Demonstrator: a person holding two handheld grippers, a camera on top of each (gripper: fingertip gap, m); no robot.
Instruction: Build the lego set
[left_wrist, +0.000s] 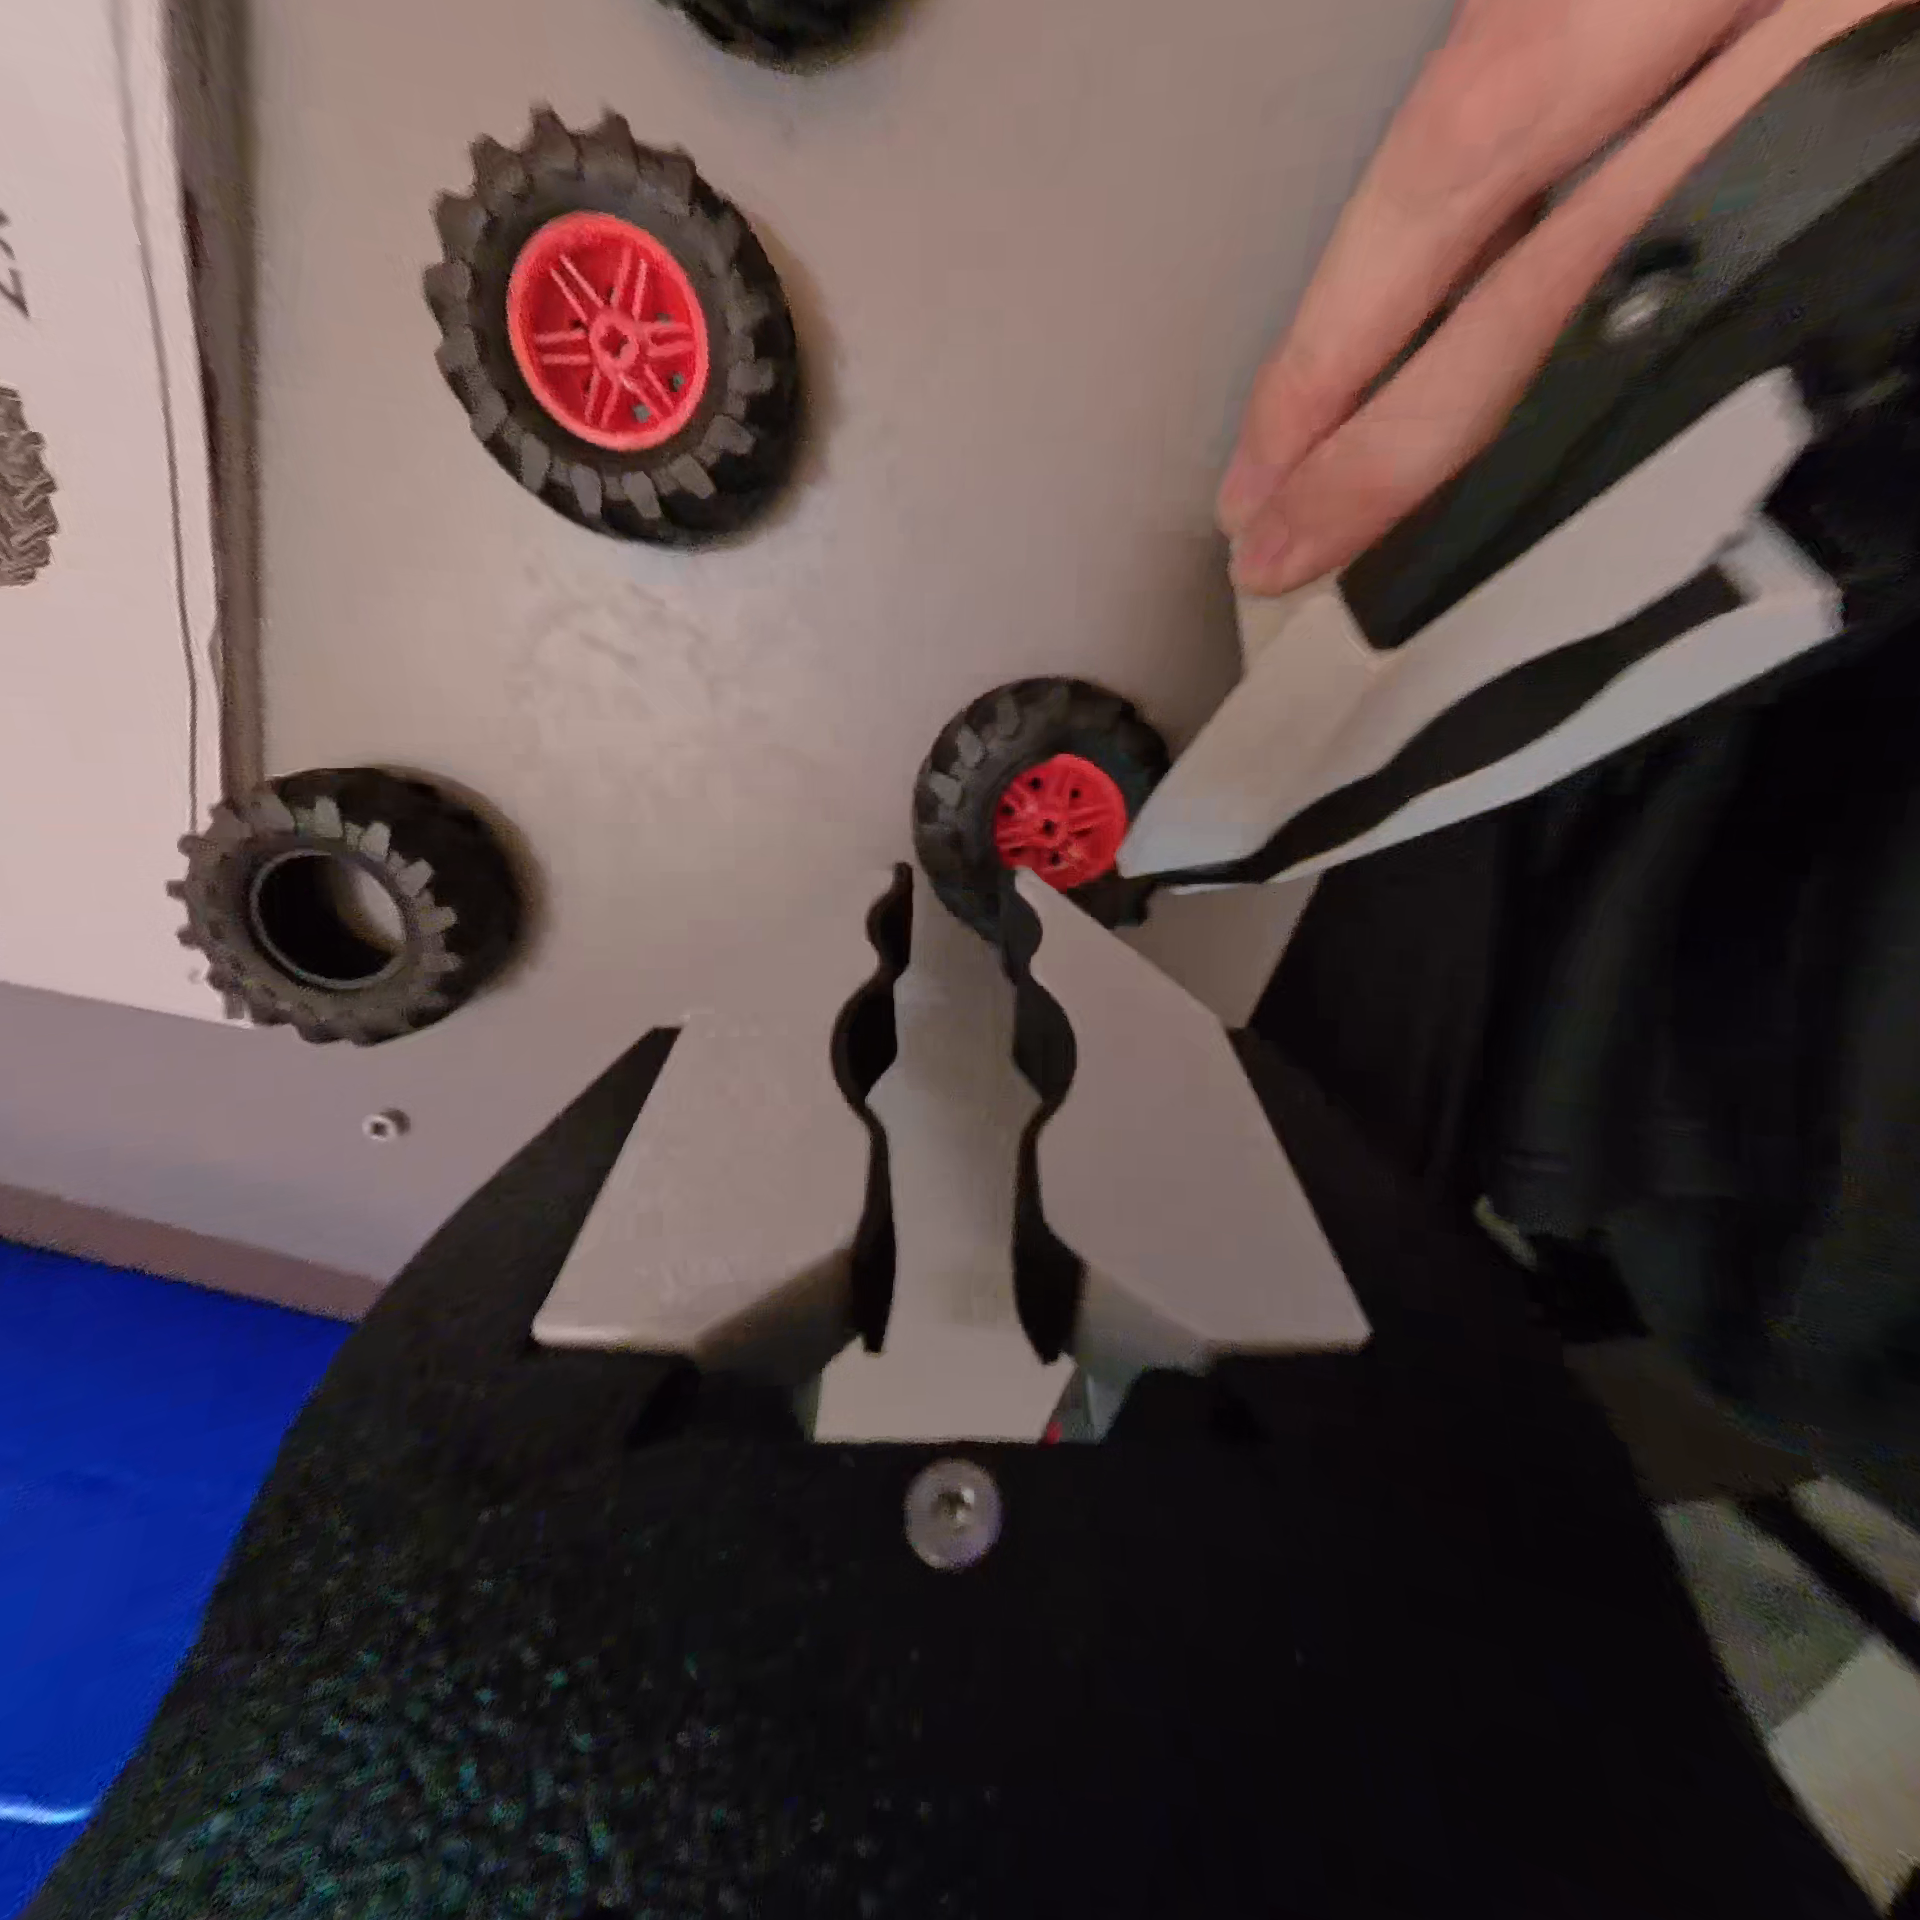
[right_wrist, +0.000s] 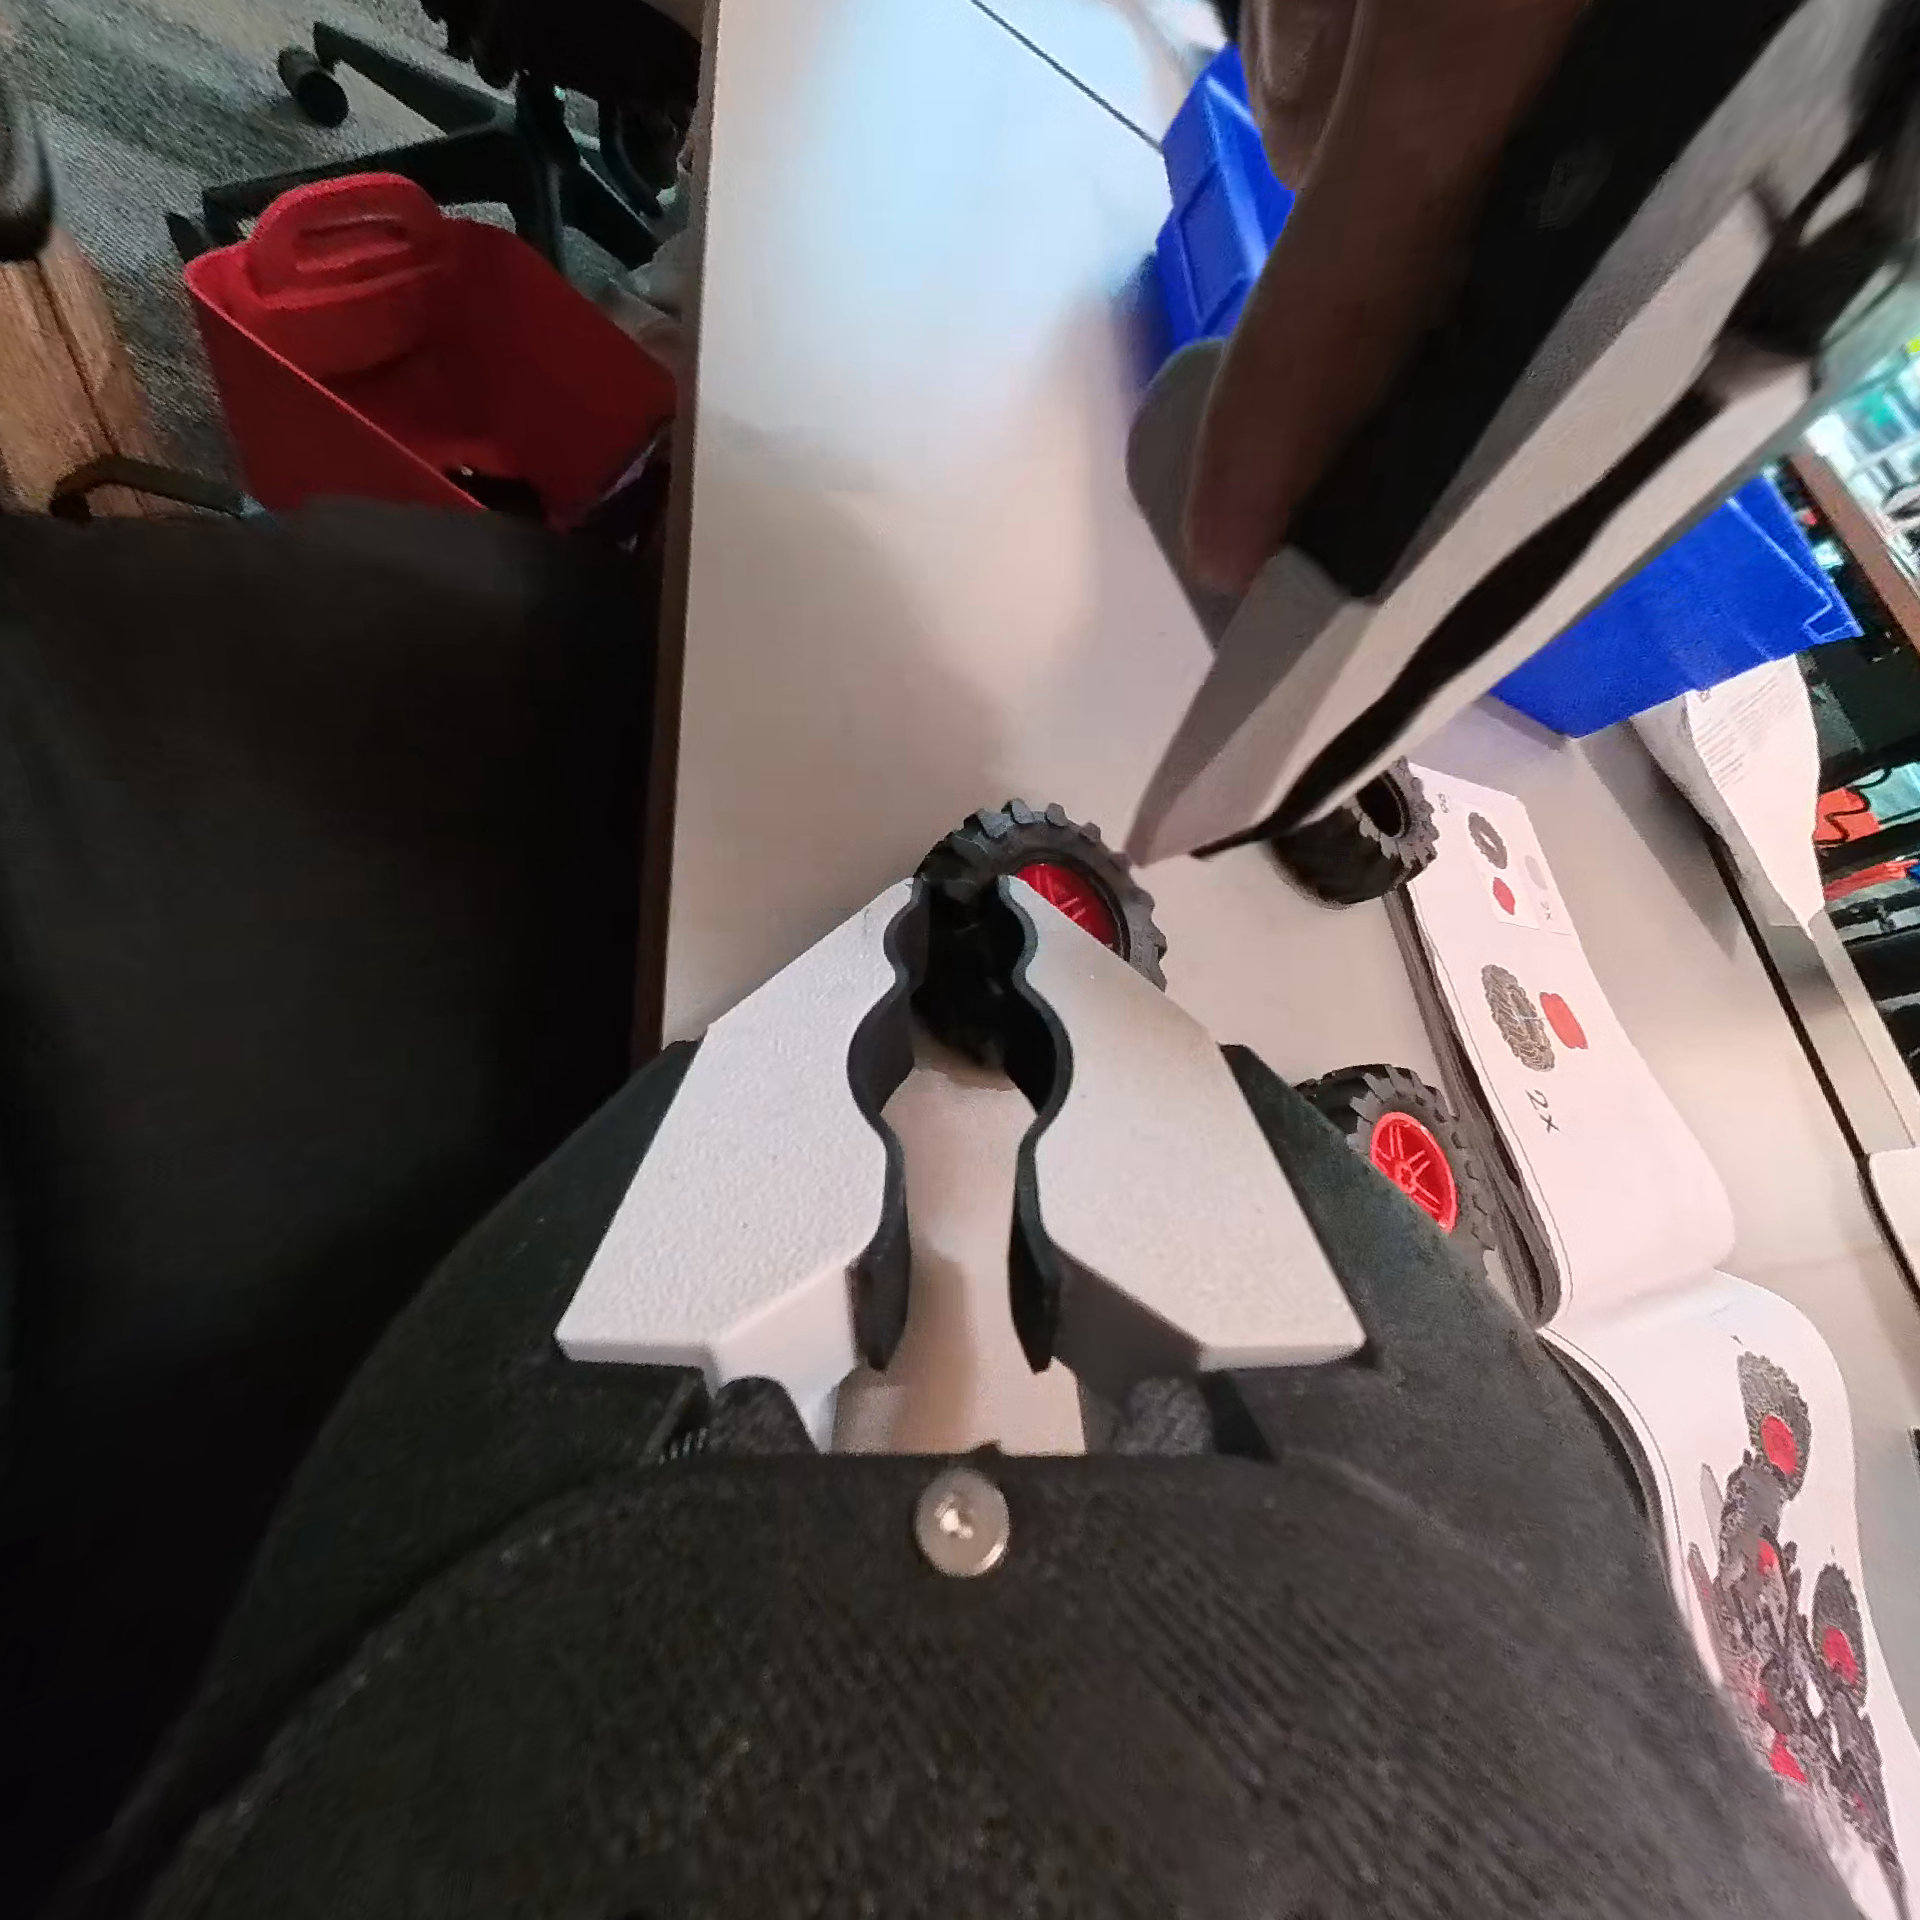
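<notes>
Both grippers meet at the small wheel (left_wrist: 1039, 810) near the tabletop (left_wrist: 935, 312) edge. The left gripper (left_wrist: 961, 894) has its jaws spread around the tyre; the right gripper (left_wrist: 1143, 868) has its jaws pressed together, tip at the red hub. Judged step: seating hub in tyre. Next: press squarely. An empty tyre (left_wrist: 332, 904) and large wheel (left_wrist: 613, 332) wait farther in.

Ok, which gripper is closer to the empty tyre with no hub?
Left. The left gripper is at the side of the small wheel that faces the empty tyre; the right gripper is at the wheel's opposite side, farther off.
</notes>
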